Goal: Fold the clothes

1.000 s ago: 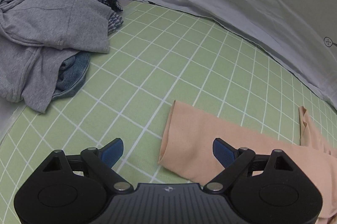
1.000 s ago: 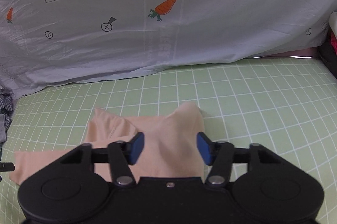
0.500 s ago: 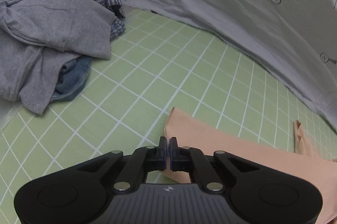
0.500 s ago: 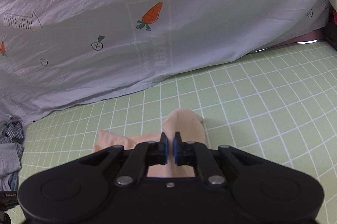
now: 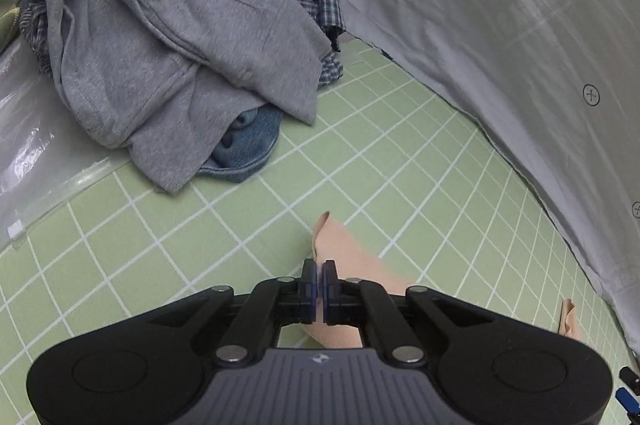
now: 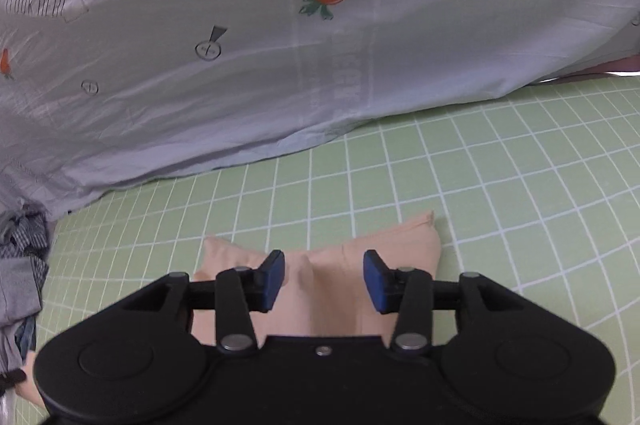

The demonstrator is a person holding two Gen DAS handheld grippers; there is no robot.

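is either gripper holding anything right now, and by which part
The left gripper is shut on the peach fabric garment, pinching its raised corner. The right gripper, whose jaws have just been opening, holds nothing.

Domestic setting, probably a bedroom. A green sheet with white grid lines [image 6: 500, 193] covers a soft surface, apparently a bed; a pale grey carrot-print cover [image 6: 280, 45] rises at the far side; unfolded laundry [image 5: 172, 37] is heaped at far left.
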